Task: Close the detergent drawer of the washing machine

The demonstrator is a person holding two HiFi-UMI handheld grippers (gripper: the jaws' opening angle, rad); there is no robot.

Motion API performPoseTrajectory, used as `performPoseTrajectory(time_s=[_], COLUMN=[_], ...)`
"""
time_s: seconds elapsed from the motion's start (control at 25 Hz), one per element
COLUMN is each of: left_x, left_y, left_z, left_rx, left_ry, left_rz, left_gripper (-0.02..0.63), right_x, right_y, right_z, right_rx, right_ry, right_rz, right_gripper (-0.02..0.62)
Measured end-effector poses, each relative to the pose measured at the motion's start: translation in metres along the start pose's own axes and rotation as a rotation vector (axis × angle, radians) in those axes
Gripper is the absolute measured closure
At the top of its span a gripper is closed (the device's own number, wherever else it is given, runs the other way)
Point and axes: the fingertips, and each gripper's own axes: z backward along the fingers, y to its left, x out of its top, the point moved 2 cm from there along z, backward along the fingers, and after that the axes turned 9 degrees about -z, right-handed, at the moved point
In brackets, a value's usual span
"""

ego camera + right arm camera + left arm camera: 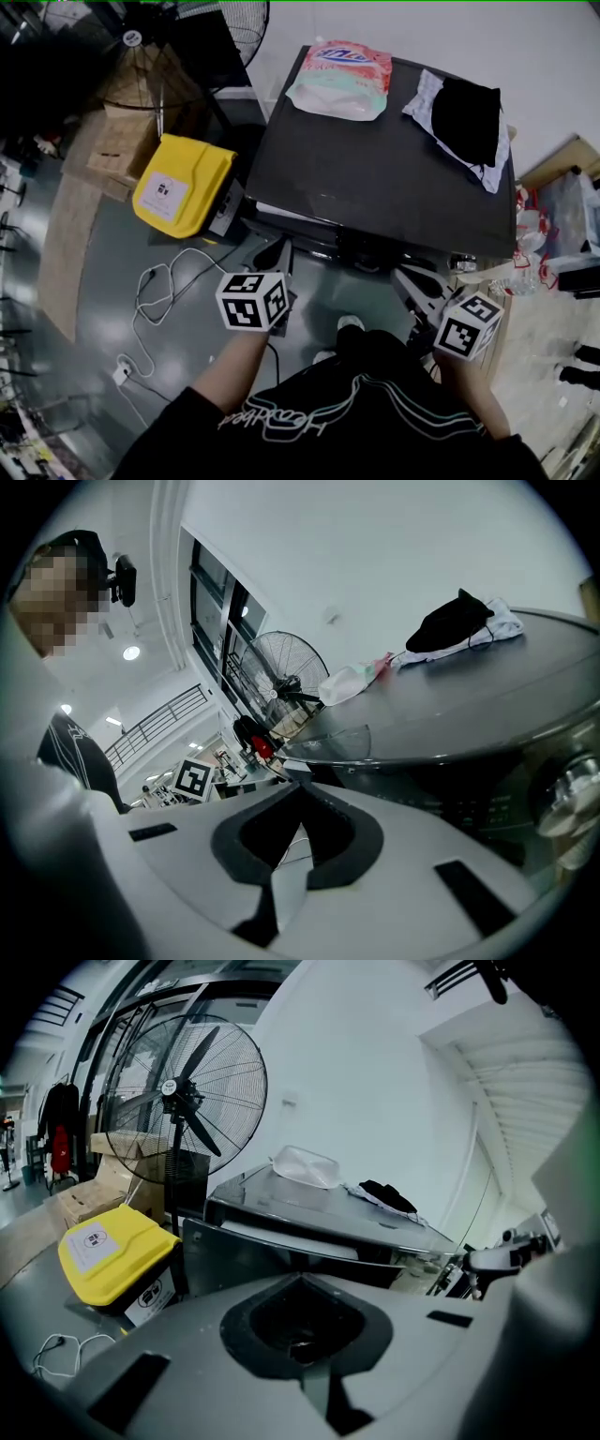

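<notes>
The dark washing machine [375,178] stands in front of me. Its detergent drawer [281,217] sticks out from the upper left of the front; in the left gripper view the drawer [234,1246] juts toward me, its pale inside showing. My left gripper [281,253] hovers just before the drawer's front, jaws shut and empty, their tips [300,1279] meeting. My right gripper [408,278] hangs lower right by the machine's front, also shut [298,789] with nothing in it. The drawer [328,742] shows to its left.
A detergent pouch [339,80] and a black-and-white garment [464,117] lie on the machine's top. A yellow bin [180,185] and a standing fan [183,1101] are to the left. A white cable [155,300] trails on the floor. Control knobs [574,794] face the right gripper.
</notes>
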Motion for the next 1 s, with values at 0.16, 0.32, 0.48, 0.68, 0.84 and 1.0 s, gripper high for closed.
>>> performPoseTrajectory(time_s=[0.16, 0.32, 0.48, 0.68, 0.84, 1.0], left_x=[0.009, 0.015, 0.016, 0.018, 0.018, 0.024], left_y=[0.004, 0.004, 0.003, 0.002, 0.002, 0.004], left_z=[-0.012, -0.020, -0.021, -0.026, -0.027, -0.037], left_rx=[0.004, 0.005, 0.016, 0.025, 0.042, 0.041], left_ry=[0.013, 0.022, 0.013, 0.019, 0.027, 0.030], left_rz=[0.009, 0.011, 0.002, -0.005, -0.006, 0.003], left_gripper=[0.583, 0.583, 0.583, 0.583, 0.583, 0.583], right_x=[0.003, 0.011, 0.018, 0.020, 0.019, 0.019], right_y=[0.001, -0.003, -0.009, -0.014, -0.015, -0.018], right_z=[0.005, 0.017, 0.028, 0.033, 0.040, 0.043], right_rx=[-0.008, -0.034, -0.056, -0.070, -0.076, -0.085], right_ry=[-0.019, -0.048, -0.070, -0.081, -0.082, -0.088], right_rz=[-0.001, -0.007, -0.020, -0.032, -0.038, -0.044], right_gripper=[0.569, 0.569, 0.569, 0.569, 0.569, 0.569])
